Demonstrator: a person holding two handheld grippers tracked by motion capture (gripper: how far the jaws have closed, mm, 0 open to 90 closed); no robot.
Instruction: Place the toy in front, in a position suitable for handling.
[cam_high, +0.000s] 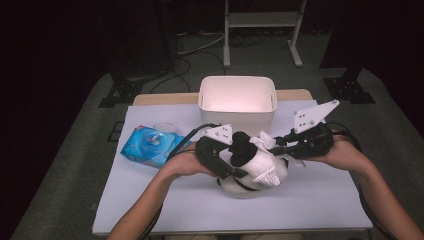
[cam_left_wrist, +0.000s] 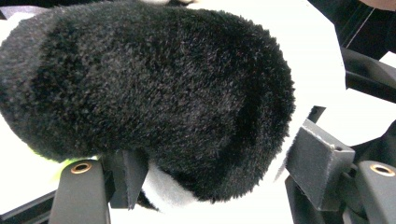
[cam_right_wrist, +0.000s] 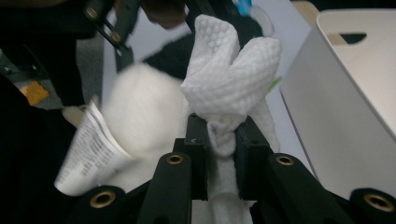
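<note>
left gripper (cam_left_wrist: 205, 172) clamped on a fuzzy black-and-white plush toy (cam_high: 250, 162), right gripper (cam_right_wrist: 219, 140) pinching a crumpled dimpled white wipe (cam_right_wrist: 231, 77), smooth white rectangular plastic bin (cam_high: 237, 95) just behind

A white bin (cam_high: 237, 98) (far side) and blue wipes pack (cam_high: 148, 145) sit apart

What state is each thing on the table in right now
plush toy: held off the table, black part between left gripper jaws
wet wipe: bunched, pinched by right gripper
white bin: open-topped, upright
wipes pack: lying flat
</note>
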